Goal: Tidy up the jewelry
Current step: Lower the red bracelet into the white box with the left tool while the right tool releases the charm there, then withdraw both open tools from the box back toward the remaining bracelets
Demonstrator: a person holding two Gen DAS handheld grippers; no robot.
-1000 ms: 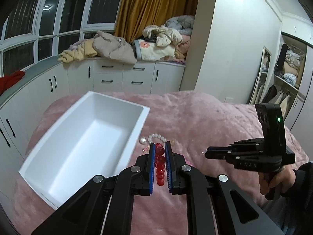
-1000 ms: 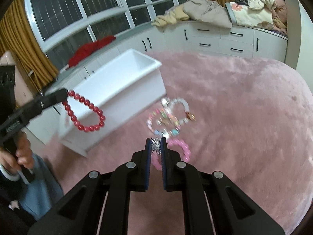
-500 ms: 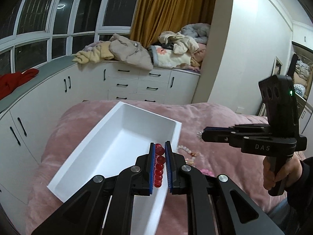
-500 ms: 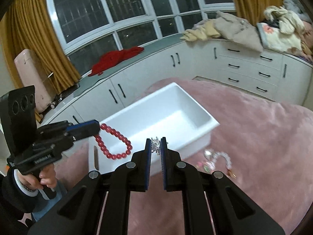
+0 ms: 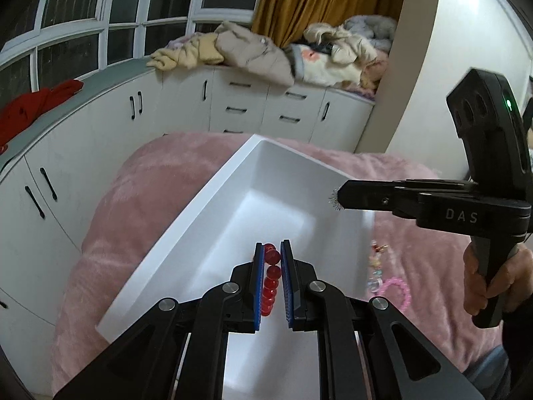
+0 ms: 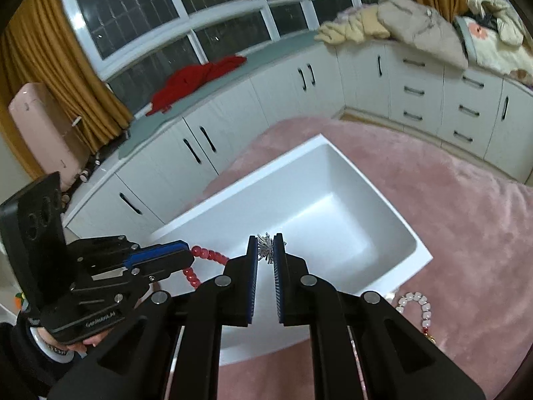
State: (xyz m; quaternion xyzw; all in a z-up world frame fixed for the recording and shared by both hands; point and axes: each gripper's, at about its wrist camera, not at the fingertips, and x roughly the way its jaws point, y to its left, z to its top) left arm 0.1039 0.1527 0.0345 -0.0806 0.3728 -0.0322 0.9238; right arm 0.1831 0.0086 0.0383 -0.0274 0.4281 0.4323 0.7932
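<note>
Tools over smooth white rectangular bin.
Left tool clenches glossy round red beads; right tool pinches a spiky silver trinket, above fuzzy pink blanket.

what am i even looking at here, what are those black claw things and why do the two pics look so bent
No robot here: a person holds two black hand grippers, each carrying a wide-angle fisheye camera that looks along its fingers, which bends the room. One picture comes from the left gripper, the other from the right gripper; each also shows the other from the side. The left is closed on a red bead bracelet. The right pinches a small spiky silver ornament. Both hang over an empty white plastic bin sitting on a pink fuzzy blanket. Beside the bin lie a white bead bracelet and a pink bead bracelet.
</note>
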